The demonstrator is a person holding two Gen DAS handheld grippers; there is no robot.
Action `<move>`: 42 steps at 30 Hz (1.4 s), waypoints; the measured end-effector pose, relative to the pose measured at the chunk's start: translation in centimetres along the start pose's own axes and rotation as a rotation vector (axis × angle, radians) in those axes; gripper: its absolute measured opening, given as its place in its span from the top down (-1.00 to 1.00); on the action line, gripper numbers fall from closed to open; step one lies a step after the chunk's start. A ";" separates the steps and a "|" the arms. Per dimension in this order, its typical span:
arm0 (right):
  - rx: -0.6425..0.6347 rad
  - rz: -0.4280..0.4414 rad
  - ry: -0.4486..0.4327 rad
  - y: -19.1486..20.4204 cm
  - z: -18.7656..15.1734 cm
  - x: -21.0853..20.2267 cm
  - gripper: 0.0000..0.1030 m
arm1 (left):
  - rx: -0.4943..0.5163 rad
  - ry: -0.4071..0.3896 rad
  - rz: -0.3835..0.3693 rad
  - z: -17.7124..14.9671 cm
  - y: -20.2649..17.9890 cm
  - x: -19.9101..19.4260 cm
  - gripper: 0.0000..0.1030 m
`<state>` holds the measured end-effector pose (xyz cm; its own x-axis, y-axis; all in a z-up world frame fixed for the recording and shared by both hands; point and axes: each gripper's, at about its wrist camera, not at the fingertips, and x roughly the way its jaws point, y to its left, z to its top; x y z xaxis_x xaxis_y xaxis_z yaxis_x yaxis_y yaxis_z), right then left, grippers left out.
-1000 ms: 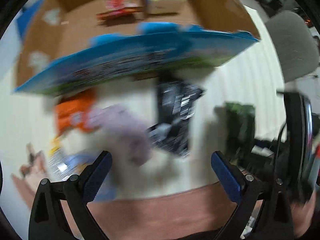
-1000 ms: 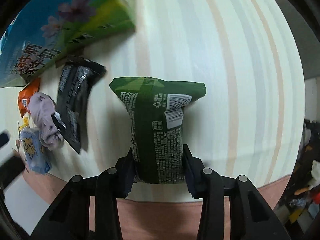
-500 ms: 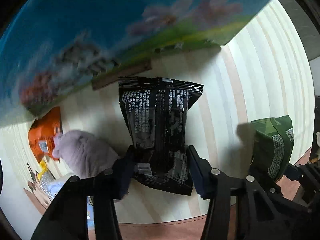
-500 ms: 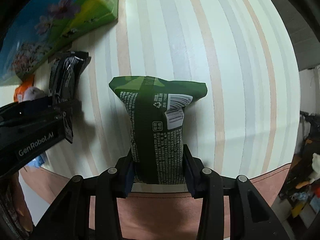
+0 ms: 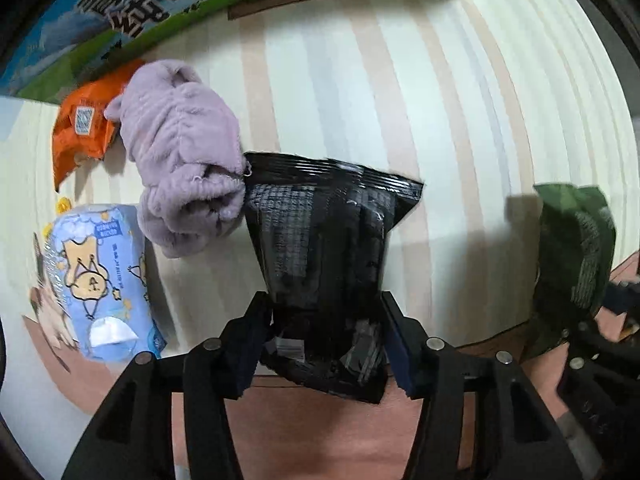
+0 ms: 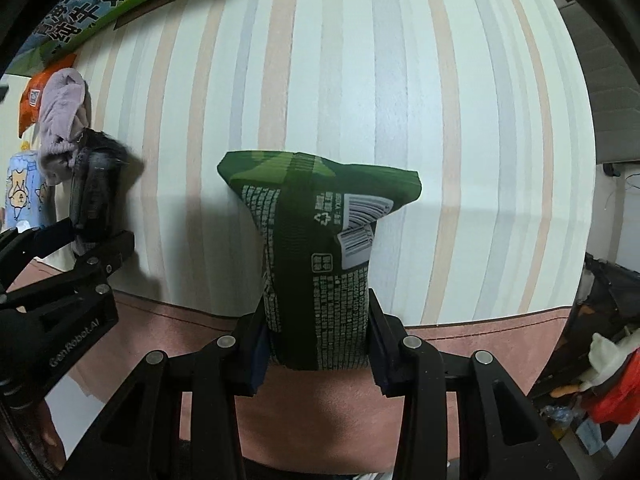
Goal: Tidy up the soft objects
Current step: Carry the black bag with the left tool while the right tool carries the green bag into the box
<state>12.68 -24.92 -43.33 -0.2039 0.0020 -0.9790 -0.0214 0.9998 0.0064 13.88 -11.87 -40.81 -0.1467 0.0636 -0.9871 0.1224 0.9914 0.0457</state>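
Here, a glossy, crinkled black foil packet (image 5: 324,248) is pinched at its lower part by the left gripper (image 5: 326,340), in the lower middle of the frame; the jaws have just been reopening slightly around it. A matte green packet (image 6: 316,256) with white print and a barcode is squeezed between the fingers of the right gripper (image 6: 318,344), low in the centre. Beside the black packet, at the left, a fluffy lilac cloth (image 5: 184,176) is bunched, touching it. A light blue tissue pack (image 5: 100,280) and a creased orange packet (image 5: 84,128) lie further left on the striped tabletop (image 5: 440,100).
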 end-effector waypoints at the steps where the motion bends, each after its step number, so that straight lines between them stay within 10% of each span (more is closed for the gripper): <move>1: 0.001 -0.005 0.000 0.1 0.1 0.1 0.16 | -0.007 0.006 -0.012 0.4 0.4 -0.3 -0.05; 12: 0.020 0.002 0.012 1.6 1.5 0.8 0.12 | -0.027 0.011 -0.043 1.2 3.8 -0.4 -0.15; 21: 0.003 0.002 0.005 -0.1 0.8 1.0 0.24 | -0.007 -0.017 -0.045 0.5 1.7 -2.9 0.21; 28: -0.030 0.129 -0.111 0.9 1.4 -7.5 0.25 | -0.028 -0.155 -0.199 0.4 3.0 -12.9 0.22; 34: -0.089 0.200 -0.290 2.6 5.5 -18.9 0.26 | -0.033 -0.323 -0.244 5.6 7.1 -24.5 0.22; 42: -0.104 0.148 -0.336 6.8 16.8 -24.5 0.26 | -0.105 -0.327 -0.152 17.0 14.0 -26.3 0.22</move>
<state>34.00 -17.84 -22.78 0.1200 0.1709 -0.9780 -0.1186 0.9805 0.1568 36.11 -1.59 -16.80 0.1682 -0.1083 -0.9798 0.0198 0.9941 -0.1065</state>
